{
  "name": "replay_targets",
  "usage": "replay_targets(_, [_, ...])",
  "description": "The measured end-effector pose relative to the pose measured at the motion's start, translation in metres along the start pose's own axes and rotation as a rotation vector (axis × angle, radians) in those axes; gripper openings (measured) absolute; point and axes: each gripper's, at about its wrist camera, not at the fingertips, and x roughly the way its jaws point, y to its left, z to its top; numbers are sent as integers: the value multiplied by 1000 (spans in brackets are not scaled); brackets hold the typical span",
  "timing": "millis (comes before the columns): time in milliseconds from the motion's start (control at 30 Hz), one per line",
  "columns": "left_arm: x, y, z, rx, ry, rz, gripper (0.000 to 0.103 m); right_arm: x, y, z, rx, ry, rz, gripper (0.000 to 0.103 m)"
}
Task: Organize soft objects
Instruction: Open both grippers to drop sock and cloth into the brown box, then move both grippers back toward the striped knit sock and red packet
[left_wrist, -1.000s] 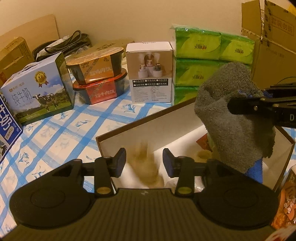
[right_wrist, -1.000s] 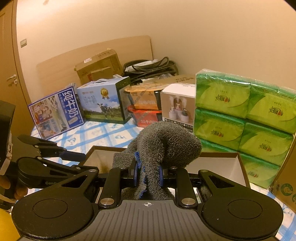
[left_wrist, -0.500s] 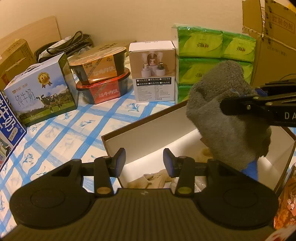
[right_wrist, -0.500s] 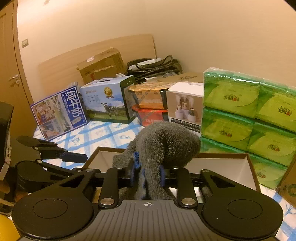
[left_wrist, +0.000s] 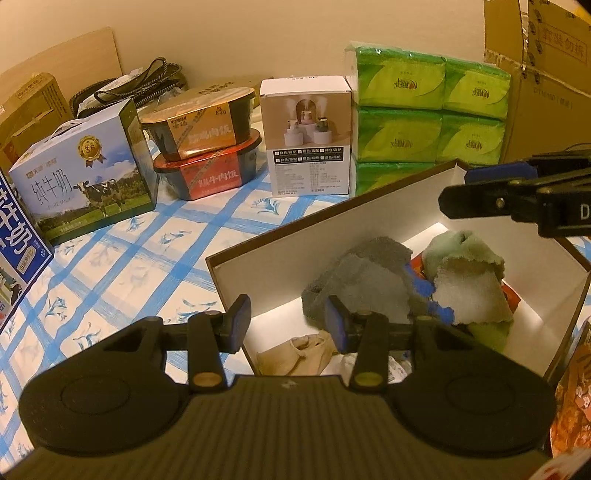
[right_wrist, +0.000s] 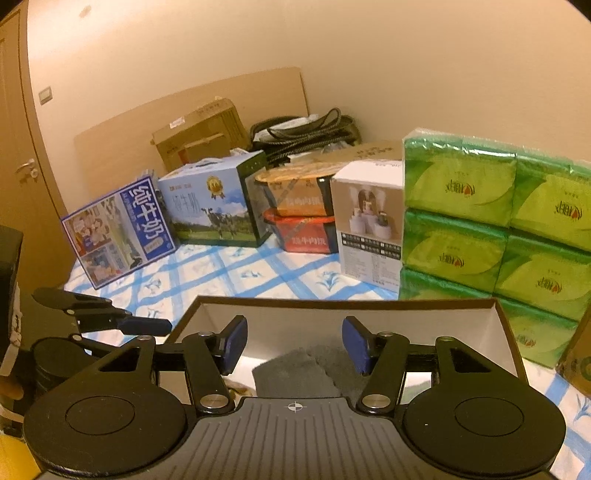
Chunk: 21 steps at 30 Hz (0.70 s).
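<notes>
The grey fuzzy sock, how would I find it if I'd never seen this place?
Look for the open white-lined box on the blue-checked cloth, in front of the green tissue packs. Inside it, the grey fuzzy sock lies crumpled near the middle. Its neighbours are a pale green sock beside it and a beige sock near the front corner; it alone is dark grey with blue trim.

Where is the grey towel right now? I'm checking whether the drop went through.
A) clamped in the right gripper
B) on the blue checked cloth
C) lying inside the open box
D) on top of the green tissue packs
C: the grey towel lies inside the box, and the right gripper, jaws opening, has nothing between them.
</notes>
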Motion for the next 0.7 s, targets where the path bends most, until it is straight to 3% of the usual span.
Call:
replay_targets(367, [-10,1,-1,-16,-14,-2,42,-14,-2,-5,3,16,-18,57])
replay_targets(700, [-54,23,-16,-64,-32,20,41,-66,-12,-17,59,1,-43,58])
